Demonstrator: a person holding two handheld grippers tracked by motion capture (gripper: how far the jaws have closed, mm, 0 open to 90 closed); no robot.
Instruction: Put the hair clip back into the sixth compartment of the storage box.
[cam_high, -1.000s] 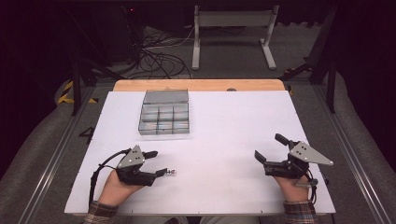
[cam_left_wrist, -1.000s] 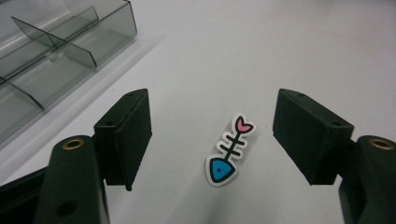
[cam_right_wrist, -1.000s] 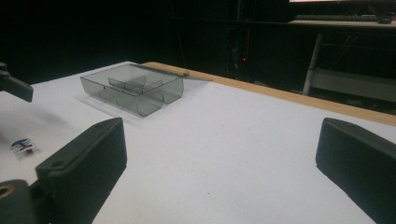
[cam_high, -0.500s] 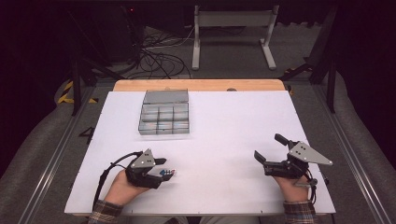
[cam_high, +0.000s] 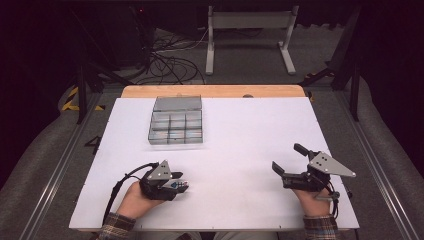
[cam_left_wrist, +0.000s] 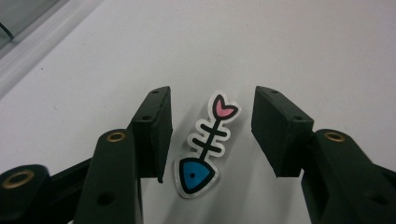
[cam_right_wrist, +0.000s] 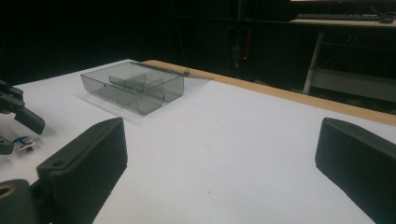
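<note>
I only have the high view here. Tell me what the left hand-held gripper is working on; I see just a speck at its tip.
Observer: It's a fish-skeleton sticker with a blue head and a pink tail, lying flat on the white table.
Operator: Report whether it is gripped.
Observer: Not yet. The left hand-held gripper has just been closing, the sticker lies between its jaws, and white table shows on both sides of it.
Operator: Now give me the right one's state.
Observer: The right hand-held gripper stands wide open with nothing between its jaws, aimed toward the grey compartment tray.
</note>
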